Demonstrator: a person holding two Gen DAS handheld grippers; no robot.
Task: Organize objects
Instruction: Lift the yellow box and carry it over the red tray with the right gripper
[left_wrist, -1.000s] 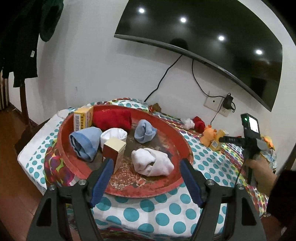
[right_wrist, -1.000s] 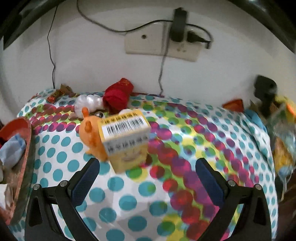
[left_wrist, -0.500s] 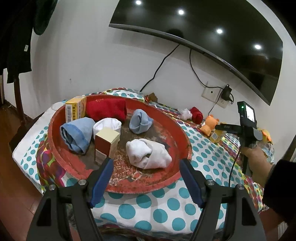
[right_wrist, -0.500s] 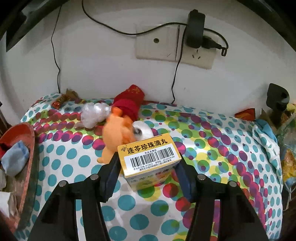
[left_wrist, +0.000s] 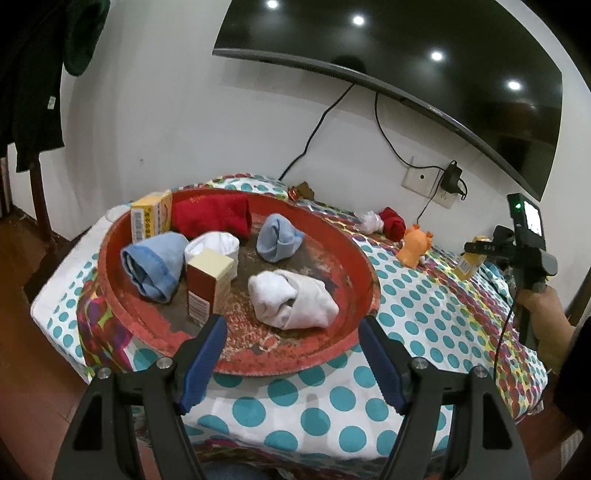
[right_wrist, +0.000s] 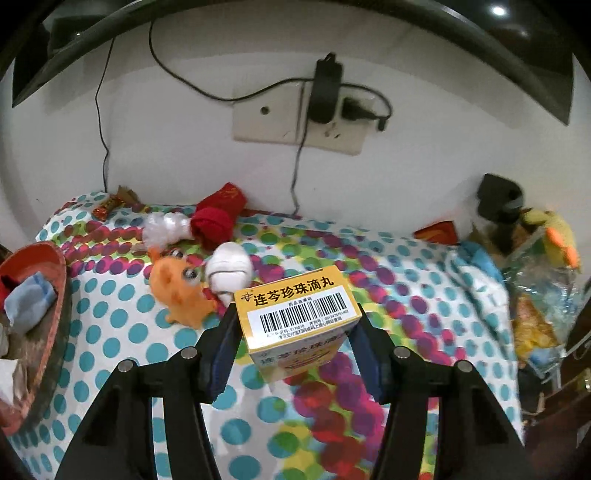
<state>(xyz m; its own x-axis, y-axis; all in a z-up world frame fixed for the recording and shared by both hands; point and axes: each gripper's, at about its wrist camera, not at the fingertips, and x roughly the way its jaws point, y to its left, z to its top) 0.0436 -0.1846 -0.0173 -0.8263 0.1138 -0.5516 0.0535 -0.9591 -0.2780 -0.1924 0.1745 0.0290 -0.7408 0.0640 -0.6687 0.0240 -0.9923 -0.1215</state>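
My right gripper (right_wrist: 295, 332) is shut on a yellow medicine box (right_wrist: 297, 314) and holds it above the dotted tablecloth. That box also shows in the left wrist view (left_wrist: 469, 264). My left gripper (left_wrist: 290, 354) is open and empty at the near rim of the red round tray (left_wrist: 354, 254). In the tray are a white sock roll (left_wrist: 291, 302), blue sock rolls (left_wrist: 155, 266), a red cloth (left_wrist: 214, 218), a yellow box (left_wrist: 151, 218) and a red-and-cream box (left_wrist: 207, 284).
An orange plush toy (right_wrist: 181, 291), a white ball (right_wrist: 229, 266), a red sock roll (right_wrist: 218, 218) and a crumpled white wrapper (right_wrist: 162, 229) lie behind the held box. A wall socket with charger (right_wrist: 321, 96) is above. Clutter (right_wrist: 543, 266) sits at the right edge.
My right gripper closed on the yellow medicine box and lifted it off the cloth, away from the orange toy. My left gripper stayed open near the tray.
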